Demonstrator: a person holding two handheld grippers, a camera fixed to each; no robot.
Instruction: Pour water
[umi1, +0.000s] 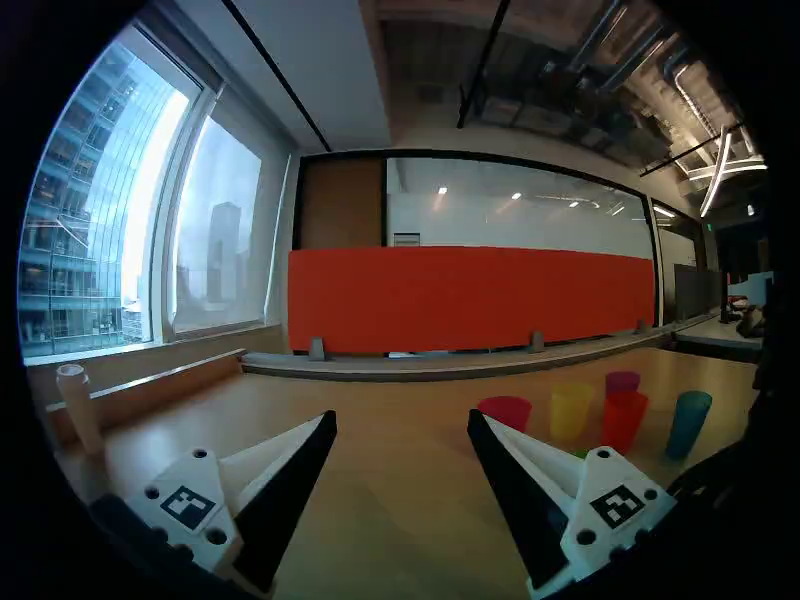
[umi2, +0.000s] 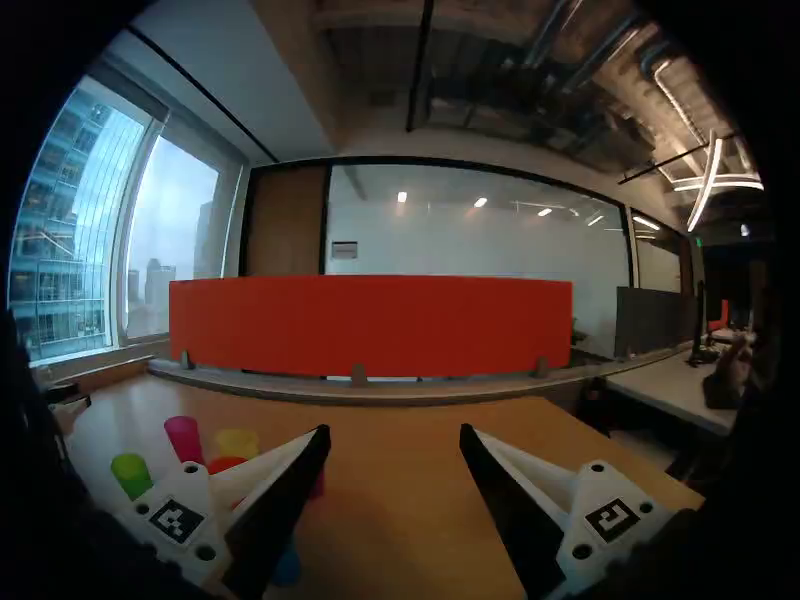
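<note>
Several coloured plastic cups stand in a cluster on the wooden table (umi1: 400, 500). In the left gripper view they lie ahead to the right: a pink-red cup (umi1: 505, 410), a yellow cup (umi1: 570, 408), a purple cup (umi1: 622, 383), an orange-red cup (umi1: 624, 420) and a teal cup (umi1: 690, 422). My left gripper (umi1: 400, 420) is open over bare table, short of them. In the right gripper view the cluster sits low on the left: a green cup (umi2: 132, 474), a pink cup (umi2: 184, 437) and a yellow cup (umi2: 237, 442), partly hidden behind a finger. My right gripper (umi2: 394, 432) is open and holds nothing.
An orange divider panel (umi1: 470, 298) runs along the table's far edge. Large windows (umi1: 110, 230) with a ledge are on the left, and a pale cylinder (umi1: 78, 405) stands upright by that ledge. Another desk (umi2: 670, 390) with dark items lies to the right.
</note>
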